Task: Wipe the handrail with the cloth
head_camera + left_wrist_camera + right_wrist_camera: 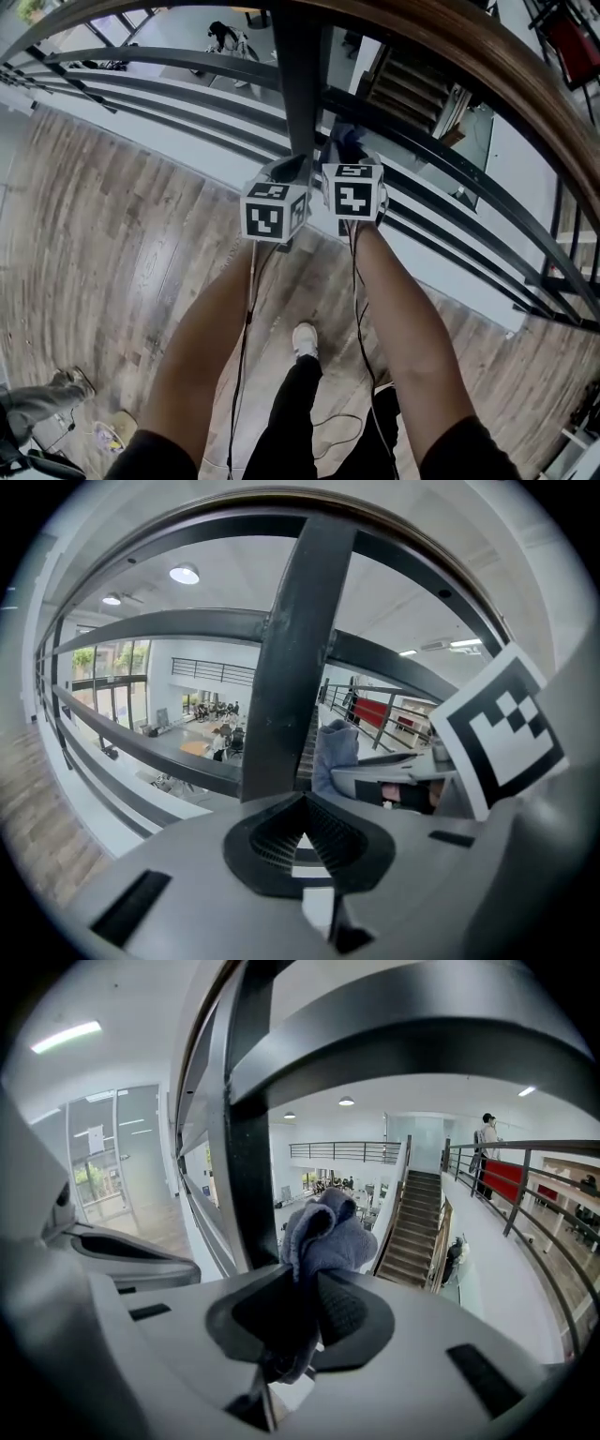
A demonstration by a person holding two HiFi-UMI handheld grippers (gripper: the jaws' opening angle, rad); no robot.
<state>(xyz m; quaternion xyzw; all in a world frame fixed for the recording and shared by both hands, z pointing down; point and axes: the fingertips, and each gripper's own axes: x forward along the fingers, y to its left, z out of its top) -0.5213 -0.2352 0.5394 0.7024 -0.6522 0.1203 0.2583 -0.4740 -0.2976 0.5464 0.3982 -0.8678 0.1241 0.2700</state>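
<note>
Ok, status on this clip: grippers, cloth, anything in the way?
Left gripper shut, empty. Right gripper shut on blue cloth. Cloth low beside the dark post, below the wooden handrail. Post straight ahead of both grippers.

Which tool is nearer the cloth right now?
Right. The right tool is shut on the cloth; the left tool sits alongside it, shut and empty, cloth off to its right.

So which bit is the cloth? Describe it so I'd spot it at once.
Find the curved wooden handrail and the thick dark post under it. Just right of that post, the right hand-held gripper pinches a bunched cloth that pokes up between its jaws. It is the only soft, fuzzy, blue-grey thing among hard dark bars; the left hand-held gripper beside it holds nothing.
</note>
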